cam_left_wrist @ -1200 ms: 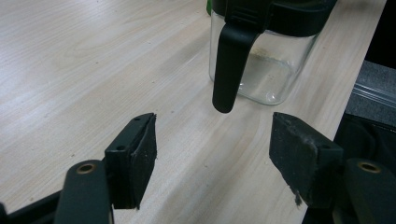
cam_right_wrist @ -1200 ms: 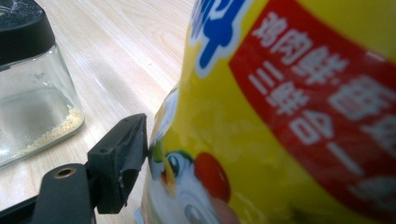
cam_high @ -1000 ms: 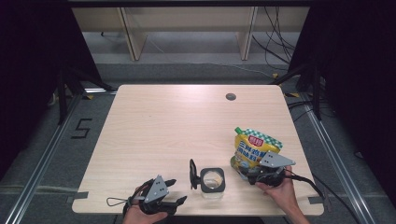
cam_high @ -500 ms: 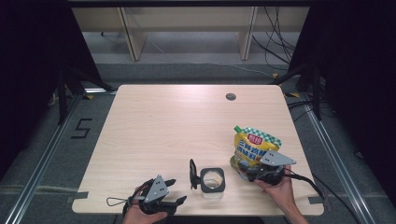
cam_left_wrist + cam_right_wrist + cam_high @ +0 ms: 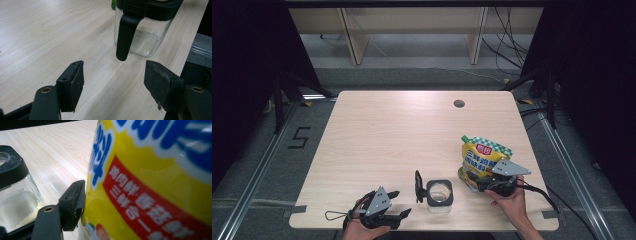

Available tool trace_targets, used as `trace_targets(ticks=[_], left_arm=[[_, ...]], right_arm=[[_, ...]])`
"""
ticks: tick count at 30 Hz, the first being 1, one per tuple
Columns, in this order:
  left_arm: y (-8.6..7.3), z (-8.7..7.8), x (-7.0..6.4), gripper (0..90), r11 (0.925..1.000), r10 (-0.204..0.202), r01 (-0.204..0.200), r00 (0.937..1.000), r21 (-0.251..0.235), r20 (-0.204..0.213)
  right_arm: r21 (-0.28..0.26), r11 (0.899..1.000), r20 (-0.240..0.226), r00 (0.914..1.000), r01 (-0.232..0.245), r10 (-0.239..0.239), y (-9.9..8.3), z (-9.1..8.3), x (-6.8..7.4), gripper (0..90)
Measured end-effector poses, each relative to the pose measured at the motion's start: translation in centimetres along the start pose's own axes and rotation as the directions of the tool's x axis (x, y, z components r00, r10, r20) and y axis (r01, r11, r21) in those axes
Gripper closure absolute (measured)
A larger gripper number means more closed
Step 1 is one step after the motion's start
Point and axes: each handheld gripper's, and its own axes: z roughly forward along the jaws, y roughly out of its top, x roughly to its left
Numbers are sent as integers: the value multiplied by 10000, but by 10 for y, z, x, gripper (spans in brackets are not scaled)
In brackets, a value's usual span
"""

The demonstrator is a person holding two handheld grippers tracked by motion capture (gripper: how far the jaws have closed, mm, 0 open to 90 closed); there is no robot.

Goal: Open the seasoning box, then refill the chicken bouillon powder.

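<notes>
A yellow pouch (image 5: 482,157) with a green-checked top and blue and red print stands upright near the table's front right. My right gripper (image 5: 479,182) is shut on its lower part. In the right gripper view one finger (image 5: 75,200) presses against the pouch (image 5: 155,182), and the other finger is hidden behind it. A square glass jar (image 5: 439,194) with a black lid and a black handle (image 5: 125,32) stands at front centre, with a little pale powder at its bottom. My left gripper (image 5: 399,202) lies left of the jar, open (image 5: 113,80), jaws toward the handle and apart from it.
The pale wooden table (image 5: 387,130) has a round dark cable hole (image 5: 459,103) at its back right. Its front edge runs close under both hands. Wooden shelf legs and cables stand beyond the far edge.
</notes>
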Motion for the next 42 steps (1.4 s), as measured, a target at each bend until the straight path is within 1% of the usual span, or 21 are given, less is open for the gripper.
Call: trace_targets(ticks=[1, 3, 4, 6, 7, 9, 14, 15, 18, 19, 20, 22, 23, 24, 25, 28, 30, 33, 37, 38, 42], left_arm=[[1, 0, 2, 320, 9998, 190, -190, 9998, 32, -36], [0, 0, 1, 320, 10000, 4, -4, 10000, -13, -55], [-1, 0, 1, 320, 10000, 35, -35, 10000, 25, -46], [-1, -1, 1, 320, 9999, 108, -108, 9999, -30, -63], [0, -1, 2, 320, 9999, 136, -136, 9999, -38, -71], [1, -3, 4, 321, 9987, 504, -503, 9987, 122, -78], [0, -2, 4, 322, 9993, 378, -378, 9993, 5, -59], [0, -2, 2, 322, 9999, 114, -114, 9999, -13, -84], [1, -4, 3, 323, 9992, 392, -392, 9992, -65, -60], [0, -4, 0, 323, 10000, 51, -51, 10000, -55, -47], [0, -4, 2, 323, 9995, 294, -295, 9995, -86, -98], [0, -5, 2, 323, 9995, 284, -285, 9996, -105, -39], [0, -5, 1, 323, 9999, 30, -30, 10000, -128, -54], [0, -6, 2, 323, 9999, 119, -119, 9999, -88, -92], [0, -6, 3, 323, 9998, 160, -162, 9998, -89, -143], [0, -7, 3, 323, 9995, 209, -211, 9997, -227, -87], [0, -7, 3, 323, 9995, 262, -264, 9996, -146, -143], [-1, -6, 3, 323, 9999, 134, -136, 9998, -86, -145], [0, -7, 4, 323, 9997, 210, -212, 9997, -157, -141], [-1, -7, 3, 323, 9998, 64, -67, 9998, -189, -181], [0, -8, 5, 323, 9995, 286, -289, 9994, -158, -184]], right_arm=[[-37, 9999, -148, 9998, 116, -117, 0, 0, -1, 349], [-131, 9999, 12, 10000, 82, -82, 1, -1, 0, 366], [-97, 9999, -159, 9998, -131, 129, 1, -1, 0, 374], [-157, 9998, -124, 9999, 91, -93, 1, -1, -1, 381], [-138, 9999, -80, 9999, -62, 61, 1, -2, 1, 384], [-138, 9999, 57, 9999, -94, 95, 1, -4, 2, 388], [-238, 9997, -22, 10000, -88, 88, 2, -4, 1, 396], [-176, 9996, 33, 9998, -202, 202, 3, -6, 3, 397], [-194, 9997, 60, 9999, -128, 129, 4, -7, 4, 402], [-230, 9997, -51, 9999, -116, 115, 5, -6, 4, 402], [-76, 9997, 102, 9997, -220, 221, 6, -8, 7, 403], [-166, 9988, 115, 9988, 469, -467, 9, -7, 7, 405], [-89, 9984, 103, 9984, 557, -556, 10, -8, 8, 406], [-102, 9990, 92, 9991, 427, -426, 11, -8, 11, 406], [-191, 9976, -8, 9978, 664, -664, 12, -7, 11, 408], [-14, 9972, 147, 9971, 748, -748, 14, -10, 12, 409], [87, 9921, 390, 9914, 1249, -1252, 17, -13, 14, 410], [108, 9886, 467, 9875, 1502, -1505, 21, -20, 16, 412], [240, 9737, 727, 9710, 2264, -2276, 26, -32, 22, 413], [385, 9716, 783, 9686, 2336, -2360, 26, -34, 25, 414], [613, 9415, 733, 9393, 3313, -3353, 32, -41, 34, 419]])
